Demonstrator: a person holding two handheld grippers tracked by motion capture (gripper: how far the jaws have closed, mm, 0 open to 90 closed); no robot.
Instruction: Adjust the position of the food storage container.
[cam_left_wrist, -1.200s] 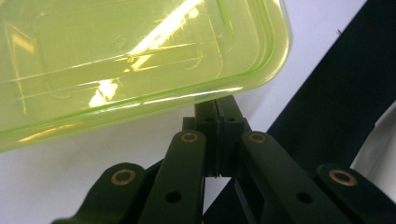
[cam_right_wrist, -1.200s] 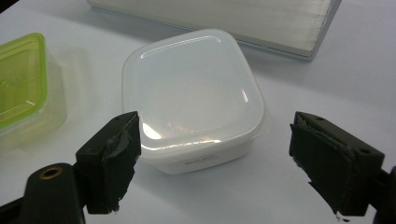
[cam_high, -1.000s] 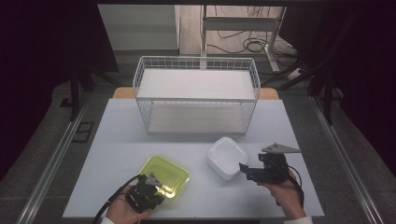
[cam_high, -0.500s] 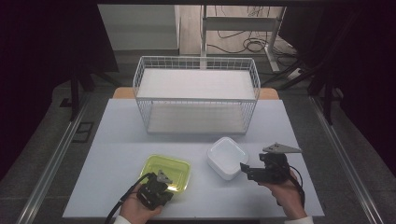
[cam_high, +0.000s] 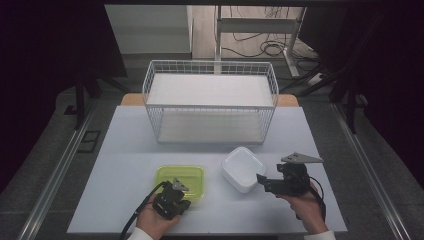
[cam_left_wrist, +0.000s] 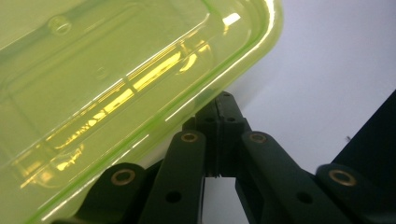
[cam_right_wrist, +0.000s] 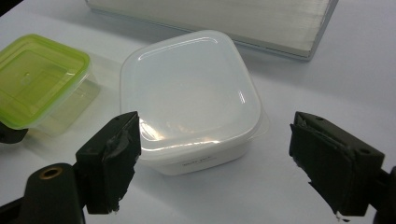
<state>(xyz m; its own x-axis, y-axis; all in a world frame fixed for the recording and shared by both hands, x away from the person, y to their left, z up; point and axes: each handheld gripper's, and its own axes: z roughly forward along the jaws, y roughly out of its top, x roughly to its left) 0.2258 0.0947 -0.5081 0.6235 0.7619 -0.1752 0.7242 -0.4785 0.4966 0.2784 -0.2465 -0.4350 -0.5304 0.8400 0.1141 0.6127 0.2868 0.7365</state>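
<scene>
The left hand-held gripper (cam_high: 181, 192) is sitting at the 6 o'clock edge of the green box (cam_high: 180, 179), with its jaws closed together at the lid rim; in the left gripper view the jaw tips (cam_left_wrist: 223, 114) are meeting just under the rim (cam_left_wrist: 219, 77), and whether they are pinching it cannot be told. The right hand-held gripper (cam_high: 261, 181) is hovering with jaws wide at the 3 o'clock side of the white box (cam_high: 243, 168), not touching it. Both boxes are resting on the table (cam_high: 125, 150), the white box at 3 o'clock of the green box, with the wire basket (cam_high: 210, 102) at 12 o'clock of both. Likely risks: a grip on the thin rim alone is probably going to slip or pop the lid off when lifting; the box may tilt and drop. The smooth white lid (cam_right_wrist: 187, 88) is offering little friction, so an off-centre closing may push the box sideways toward the green box instead of seizing it.
</scene>
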